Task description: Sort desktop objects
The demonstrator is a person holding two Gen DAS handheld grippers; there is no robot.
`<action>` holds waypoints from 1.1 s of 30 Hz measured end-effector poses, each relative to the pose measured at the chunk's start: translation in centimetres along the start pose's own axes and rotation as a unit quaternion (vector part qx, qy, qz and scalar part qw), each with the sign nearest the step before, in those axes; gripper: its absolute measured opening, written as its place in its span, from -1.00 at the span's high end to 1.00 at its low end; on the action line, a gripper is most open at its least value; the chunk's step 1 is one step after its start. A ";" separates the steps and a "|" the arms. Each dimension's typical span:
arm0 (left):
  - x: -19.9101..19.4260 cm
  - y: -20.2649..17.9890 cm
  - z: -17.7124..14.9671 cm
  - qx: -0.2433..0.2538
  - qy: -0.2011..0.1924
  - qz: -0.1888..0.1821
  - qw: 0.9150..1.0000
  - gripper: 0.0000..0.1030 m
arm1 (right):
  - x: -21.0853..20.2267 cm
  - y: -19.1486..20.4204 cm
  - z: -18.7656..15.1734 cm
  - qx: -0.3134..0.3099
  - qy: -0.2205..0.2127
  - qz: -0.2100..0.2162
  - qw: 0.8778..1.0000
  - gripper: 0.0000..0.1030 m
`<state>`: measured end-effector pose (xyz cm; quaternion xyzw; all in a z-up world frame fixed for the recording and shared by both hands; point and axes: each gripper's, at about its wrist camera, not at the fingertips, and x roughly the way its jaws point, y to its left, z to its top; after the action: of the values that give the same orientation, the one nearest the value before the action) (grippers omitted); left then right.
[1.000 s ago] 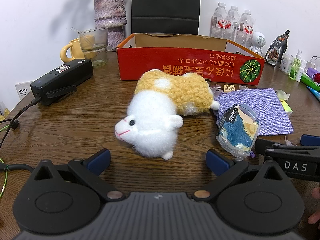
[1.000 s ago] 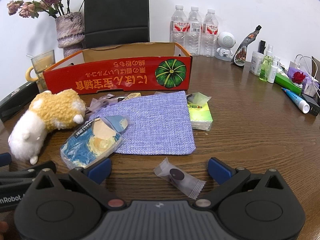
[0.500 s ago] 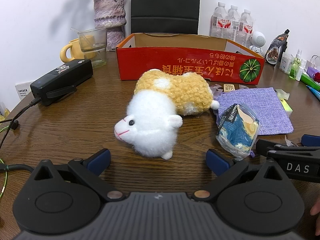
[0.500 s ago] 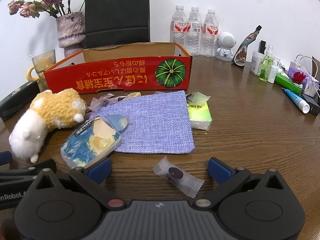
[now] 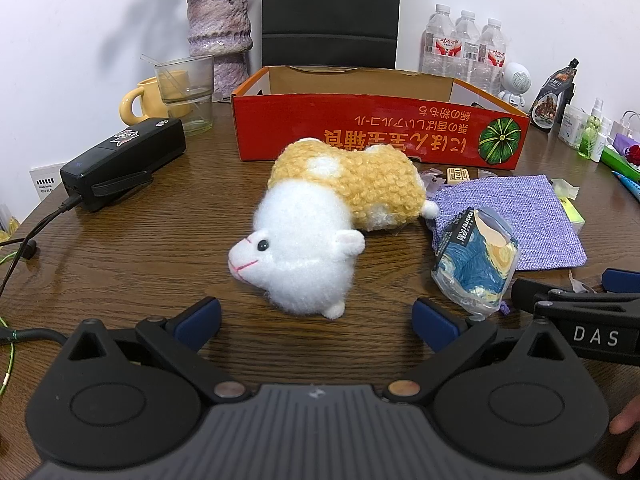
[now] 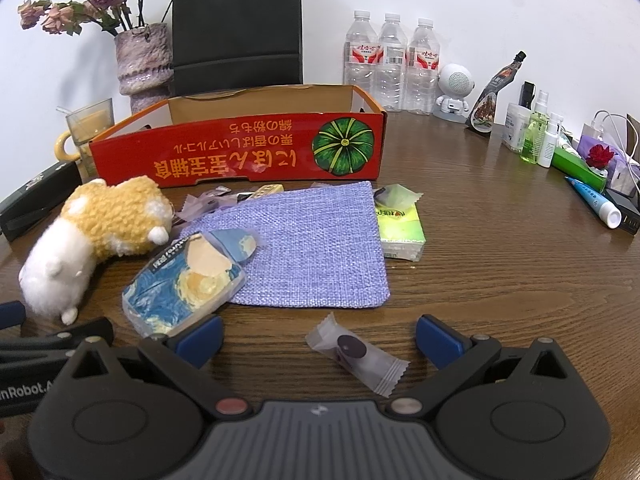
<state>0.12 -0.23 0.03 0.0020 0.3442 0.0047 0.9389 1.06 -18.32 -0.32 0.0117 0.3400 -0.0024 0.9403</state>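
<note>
Left gripper (image 5: 316,322) wide open, empty; fluffy white-and-yellow plush hamster (image 5: 320,236) just ahead. Right gripper (image 6: 318,338) agape, empty (clear-wrapped dark candy (image 6: 356,354) between fingers, untouched).

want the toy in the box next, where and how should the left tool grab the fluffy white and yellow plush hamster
Probably across the white front half of the fluffy white and yellow plush hamster, coming straight forward and down from the near side. The open left tool already sits right before that rounded, soft bulge, which looks narrower than the gap. It lies flat on the brown wooden table, clear of the red cardboard box.
</note>
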 end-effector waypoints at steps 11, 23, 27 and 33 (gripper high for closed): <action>-2.1 1.2 0.6 -0.028 -0.019 -0.046 0.998 -1.00 | -0.8 -0.3 0.3 -0.016 0.013 0.026 0.999 -0.99; 1.5 2.9 5.3 -0.002 -0.022 -0.079 0.997 -0.81 | -0.3 -0.2 4.0 -0.035 -0.005 0.125 0.991 -0.64; 2.5 2.9 4.7 0.012 0.006 -0.074 0.997 -0.02 | 0.8 2.4 3.8 -0.049 0.017 0.138 0.989 -0.59; 0.9 3.1 4.3 0.012 -0.022 -0.070 0.997 0.05 | 1.3 3.8 3.2 -0.067 0.021 0.147 0.987 0.35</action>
<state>3.58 2.87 2.76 -0.0110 0.3231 -0.0648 0.9441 4.17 -14.59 1.34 -0.0013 0.3533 0.1592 0.9219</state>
